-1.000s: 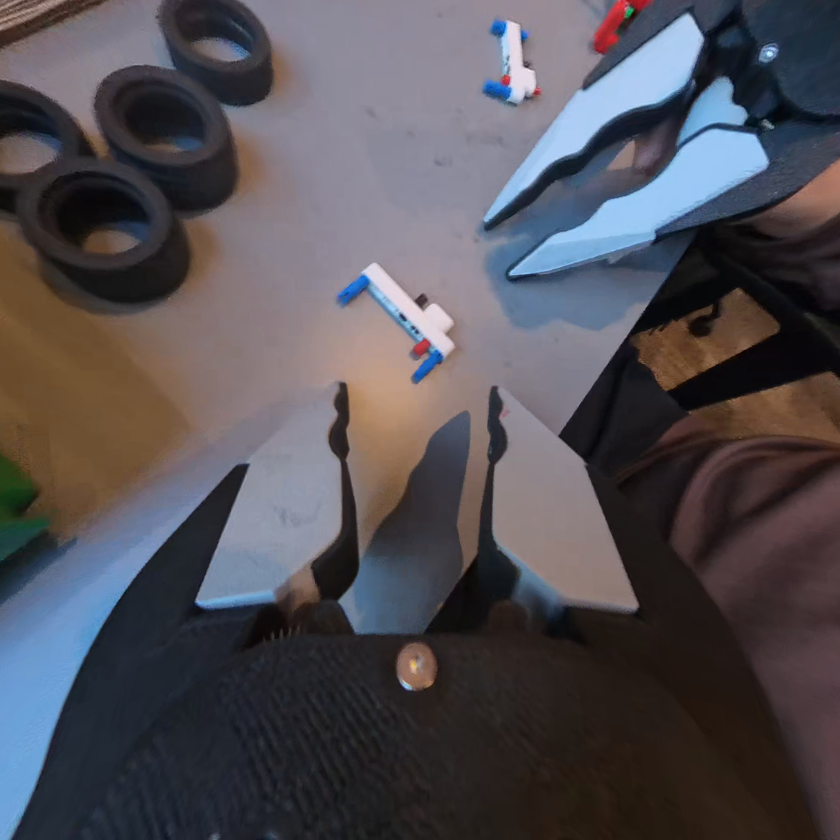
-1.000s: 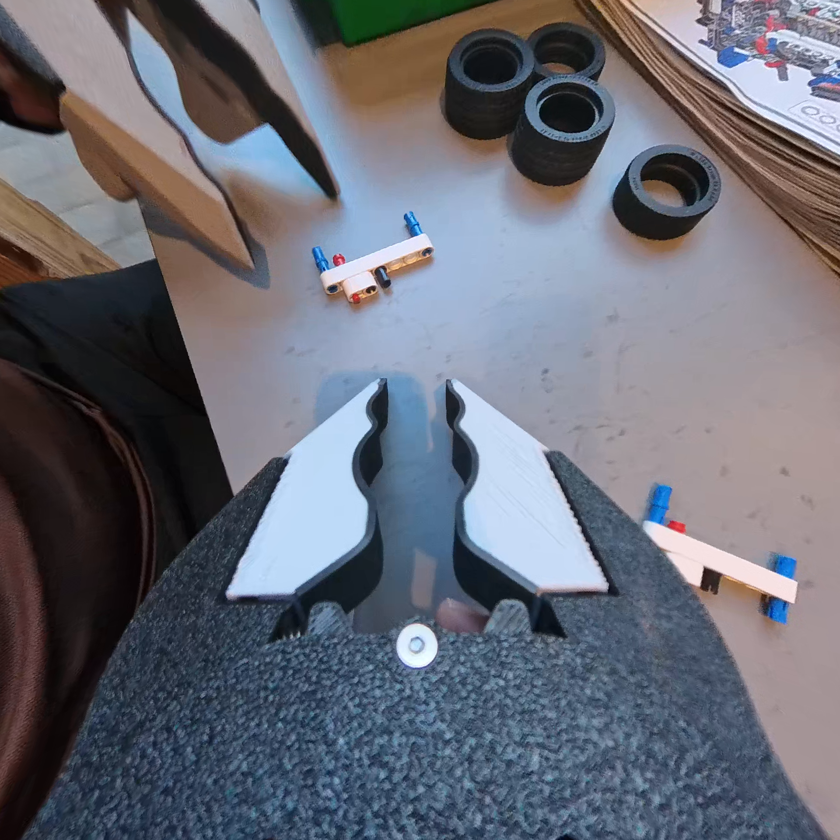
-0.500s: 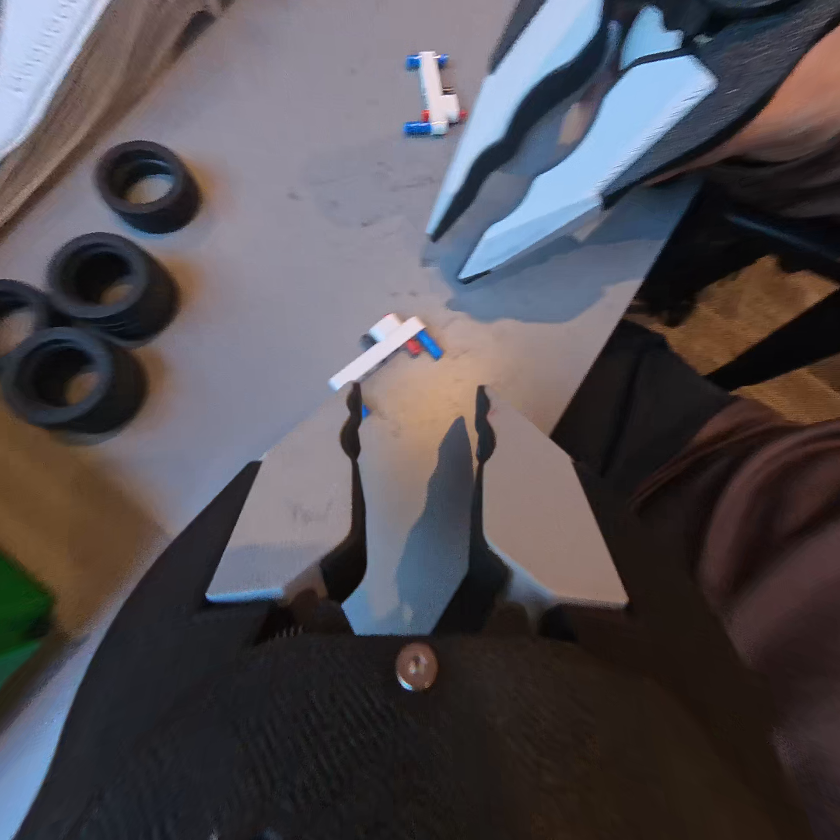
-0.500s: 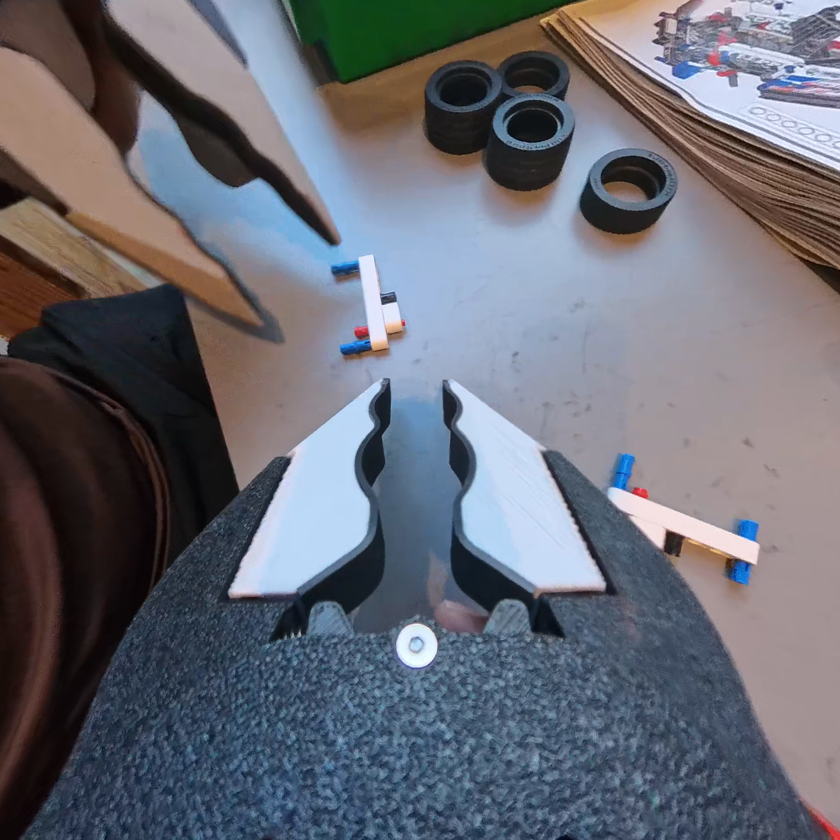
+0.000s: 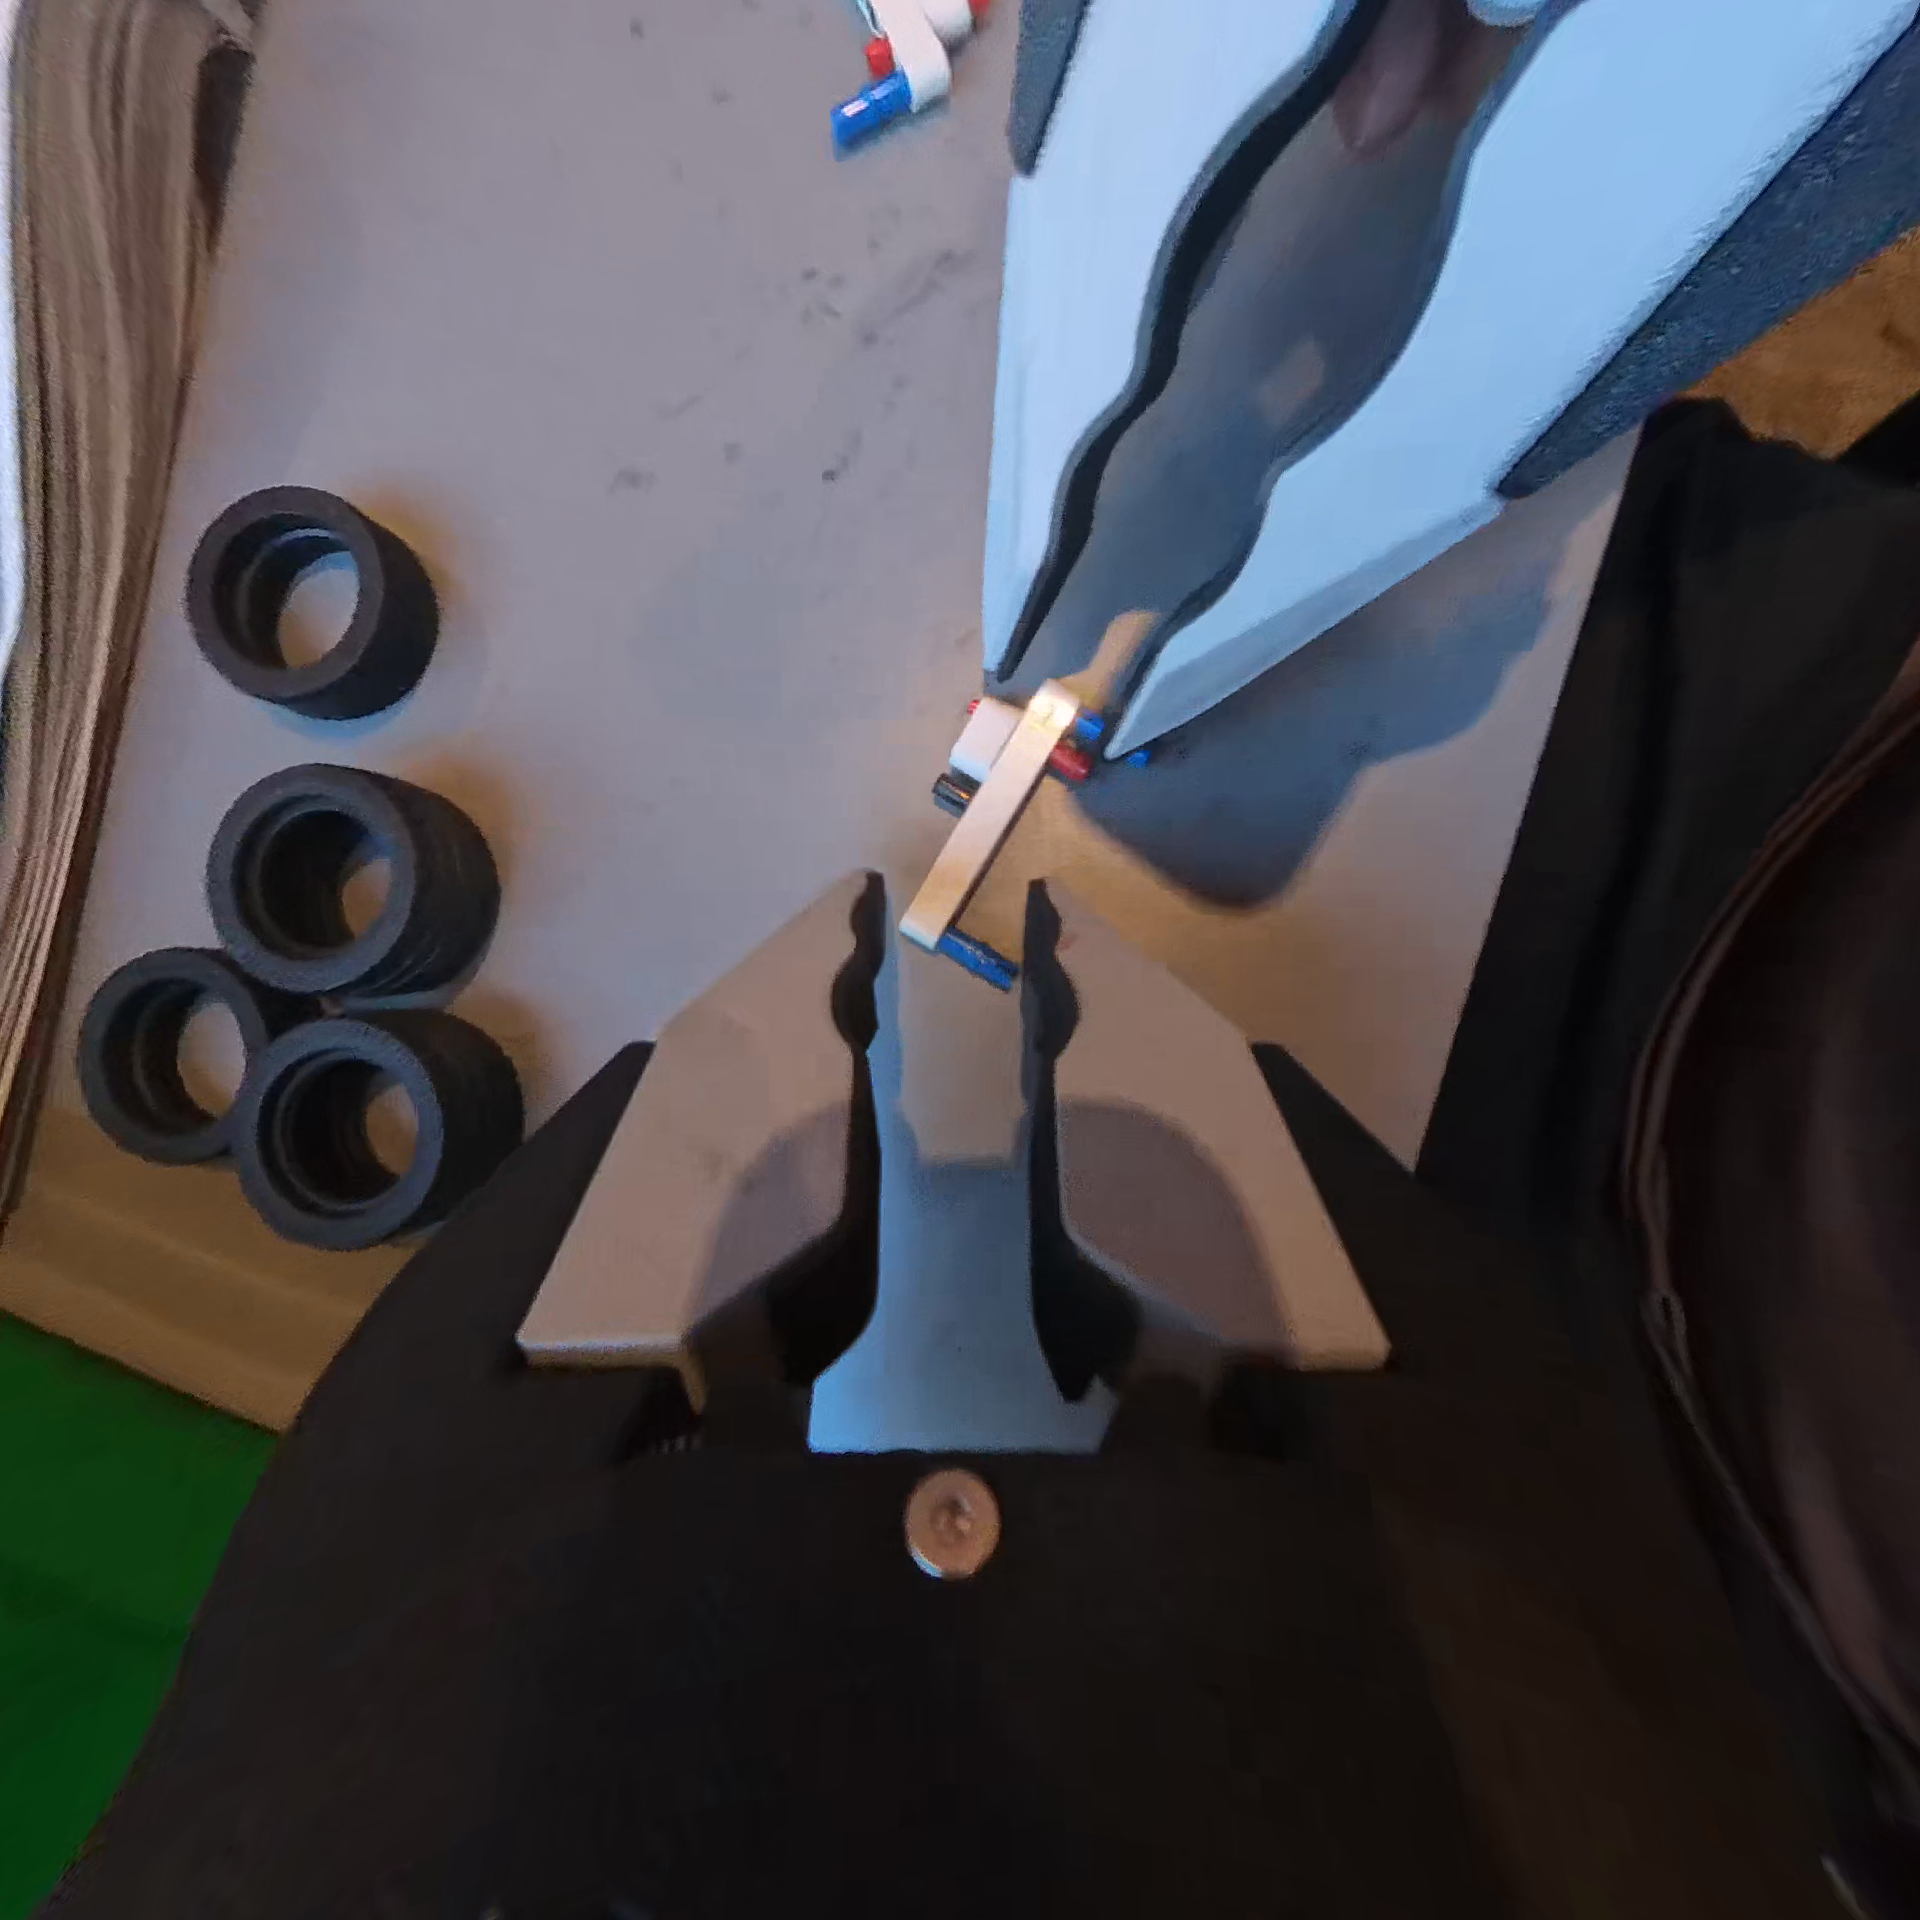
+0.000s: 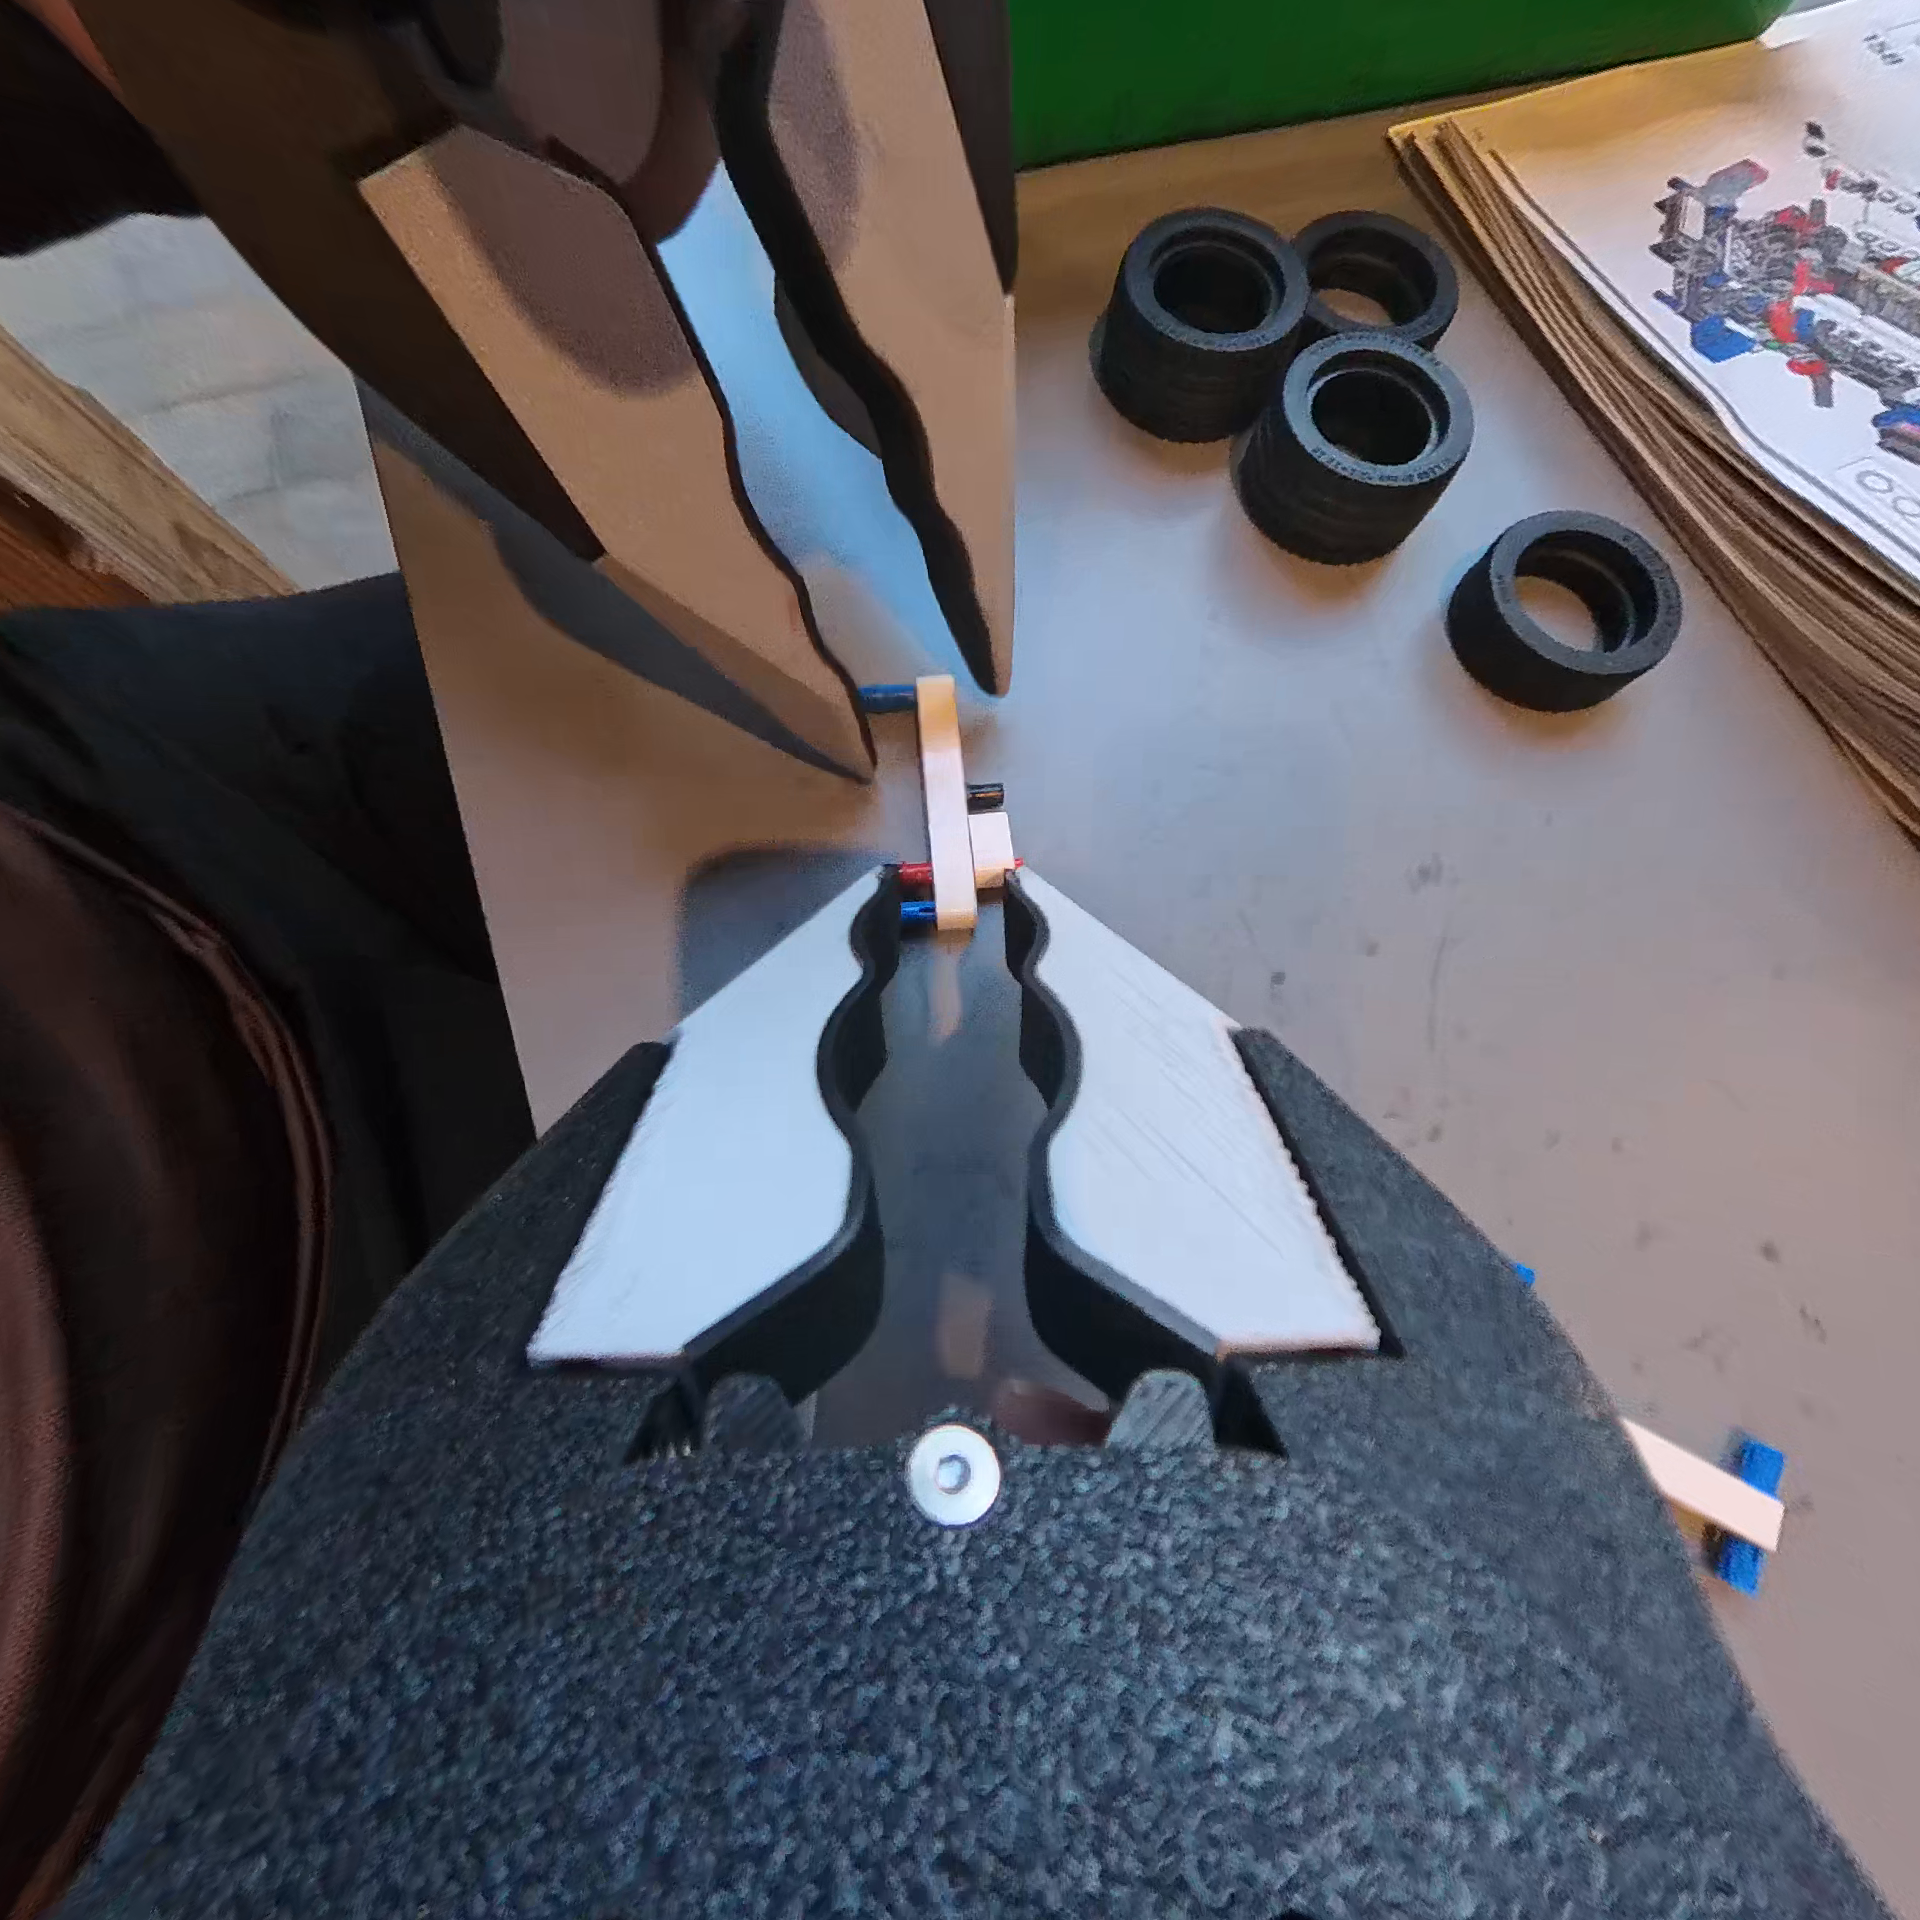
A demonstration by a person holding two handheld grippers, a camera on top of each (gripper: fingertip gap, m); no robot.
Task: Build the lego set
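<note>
A small white beam assembly (image 5: pixel 992 821) with blue, red and black pins lies on the grey table (image 5: pixel 623 364) near its edge. It also shows in the right wrist view (image 6: pixel 948 800). My left gripper (image 5: pixel 951 914) is open, its fingers on either side of the beam's near end and blue pin. My right gripper (image 6: pixel 948 894) is open, its tips around the opposite end by the red pins. Each gripper shows in the other view: the right gripper (image 5: pixel 1065 717) and the left gripper (image 6: pixel 925 727). A second white assembly (image 6: pixel 1714 1496) lies apart on the table and shows in the left wrist view (image 5: pixel 914 62).
Several black tyres (image 6: pixel 1351 447) sit in a group, also in the left wrist view (image 5: pixel 353 883). An instruction booklet (image 6: pixel 1766 312) lies on a cardboard stack. A green box (image 6: pixel 1351 62) stands behind. A person's dark clothing (image 5: pixel 1714 935) is beyond the table edge.
Both grippers have closed in on the white assembly from opposite ends, and the left jaws have narrowed. The assembly has turned to lie in line between them.
</note>
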